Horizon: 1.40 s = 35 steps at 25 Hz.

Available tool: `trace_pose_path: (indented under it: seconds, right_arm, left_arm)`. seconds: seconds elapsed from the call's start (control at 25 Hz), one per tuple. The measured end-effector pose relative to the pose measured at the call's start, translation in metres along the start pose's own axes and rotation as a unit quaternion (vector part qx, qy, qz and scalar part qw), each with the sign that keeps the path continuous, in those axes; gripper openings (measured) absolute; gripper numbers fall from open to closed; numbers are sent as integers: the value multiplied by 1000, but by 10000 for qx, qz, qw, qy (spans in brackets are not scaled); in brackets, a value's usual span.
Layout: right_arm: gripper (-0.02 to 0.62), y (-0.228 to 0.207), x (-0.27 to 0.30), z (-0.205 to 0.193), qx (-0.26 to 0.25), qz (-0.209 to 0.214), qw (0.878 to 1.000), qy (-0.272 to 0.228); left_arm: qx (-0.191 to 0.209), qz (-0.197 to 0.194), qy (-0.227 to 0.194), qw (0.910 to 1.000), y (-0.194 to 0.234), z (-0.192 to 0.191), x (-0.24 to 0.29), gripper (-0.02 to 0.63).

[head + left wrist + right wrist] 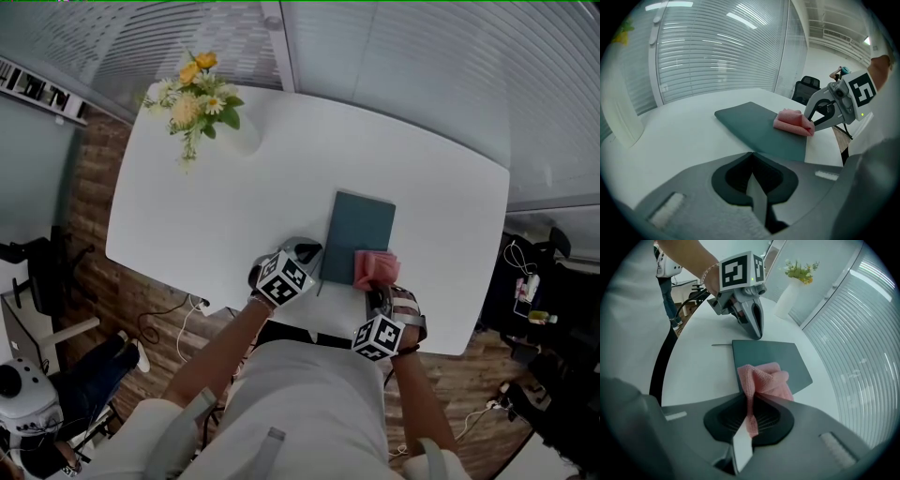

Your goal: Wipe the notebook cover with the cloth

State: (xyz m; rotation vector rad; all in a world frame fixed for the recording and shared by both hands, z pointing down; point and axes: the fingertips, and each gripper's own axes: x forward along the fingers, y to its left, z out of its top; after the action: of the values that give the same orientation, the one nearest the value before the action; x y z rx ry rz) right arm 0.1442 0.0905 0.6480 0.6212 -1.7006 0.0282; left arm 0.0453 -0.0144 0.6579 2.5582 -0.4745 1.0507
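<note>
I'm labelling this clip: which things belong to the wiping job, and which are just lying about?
Job: pink cloth, right hand-held gripper clamping it, dark green notebook.
Lying about: vase of flowers, office chair.

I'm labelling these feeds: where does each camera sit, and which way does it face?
Head view: on the head, steeply down at the table; forearms, left tongs, right tongs show.
Left gripper view: on left tongs, facing across the notebook toward blinds; own shut jaws show.
Right gripper view: on right tongs, facing the vase; jaws pinching the cloth.
All share notebook and cloth.
</note>
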Motion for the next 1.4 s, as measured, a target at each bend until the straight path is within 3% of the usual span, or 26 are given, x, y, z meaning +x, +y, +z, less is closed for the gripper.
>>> trace_pose_path:
  seconds: [0.32, 0.52, 0.8, 1.2, 1.4]
  right_arm:
    - [35, 24, -8, -1, 83, 313, 9995, 4]
    - [35, 25, -18, 3, 412, 459, 9981, -92]
    - [34, -15, -51, 23, 1165, 193, 9912, -605]
    - [35, -76, -102, 48, 2334, -137, 9572, -1705]
    - [34, -102, -134, 61, 2725, -280, 9331, -2328]
  left_arm:
    - [-55, -55, 20, 10000, 0, 0, 0, 0]
    - [-120, -109, 45, 9999, 1, -1, 2, 0]
    - [-833, -385, 196, 9956, -1, 2, -4, 0]
    - [-864, -405, -482, 9943, -25, 57, -49, -2]
    - [-786, -238, -988, 9917, -32, 95, -84, -2]
